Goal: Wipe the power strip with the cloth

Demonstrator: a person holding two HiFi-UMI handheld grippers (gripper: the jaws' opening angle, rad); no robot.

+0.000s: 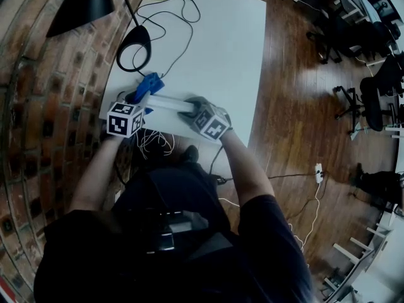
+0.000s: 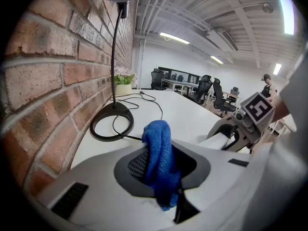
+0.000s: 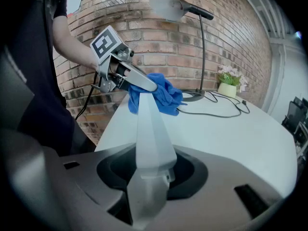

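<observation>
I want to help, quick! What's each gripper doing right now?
Left gripper: closed on the blue cloth.
Right gripper: closed on the white power strip.

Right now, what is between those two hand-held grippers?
The white power strip, gripped by the right gripper, reaches to the blue cloth pinched in the left gripper. The head view shows this.

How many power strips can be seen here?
2. One power strip is held in the right gripper over the table; what looks like another strip lies on the floor at right. More may be hidden.
</observation>
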